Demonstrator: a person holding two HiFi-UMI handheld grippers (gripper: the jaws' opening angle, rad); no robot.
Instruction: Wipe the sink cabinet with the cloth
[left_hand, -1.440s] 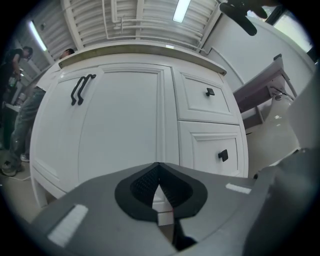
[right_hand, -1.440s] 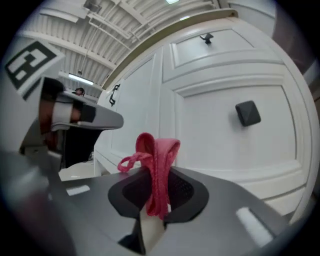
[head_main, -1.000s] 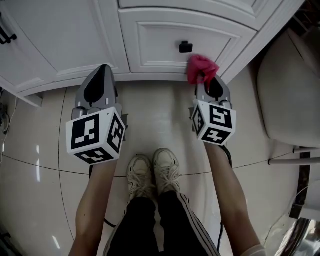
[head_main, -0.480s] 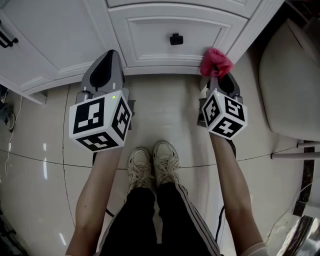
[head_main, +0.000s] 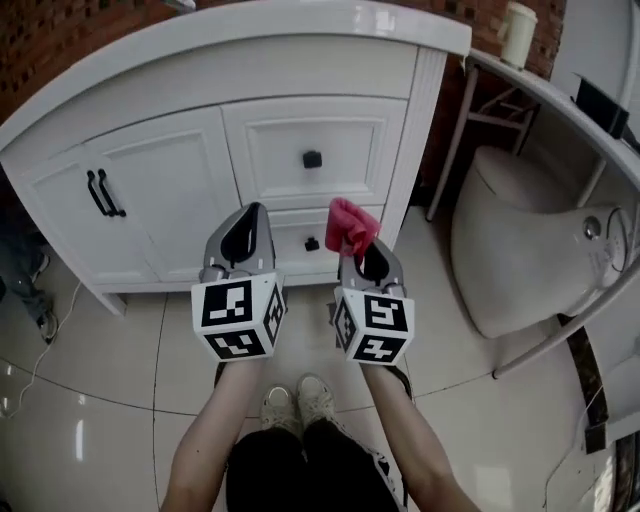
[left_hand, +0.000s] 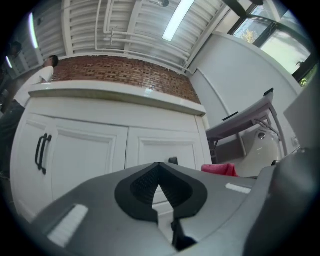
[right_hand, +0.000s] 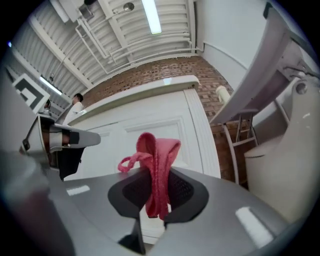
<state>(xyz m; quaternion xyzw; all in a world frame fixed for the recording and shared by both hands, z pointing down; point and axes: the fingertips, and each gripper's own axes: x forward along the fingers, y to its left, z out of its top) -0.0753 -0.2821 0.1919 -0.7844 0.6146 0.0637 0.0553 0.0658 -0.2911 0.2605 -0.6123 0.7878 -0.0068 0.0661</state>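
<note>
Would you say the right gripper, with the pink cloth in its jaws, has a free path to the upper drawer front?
Probably yes: the right gripper holds the cloth facing the cabinet, and nothing stands between it and the upper drawer front.

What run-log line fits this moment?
right gripper: shut on pink cloth | left gripper: shut, empty | pink cloth apart from sink cabinet

Right claw (head_main: 361, 256) pulls the cloth (head_main: 351, 226) off the sink cabinet (head_main: 180, 180) front. Left claw (head_main: 246, 228) backs off too, and the two now sit closer together.
</note>
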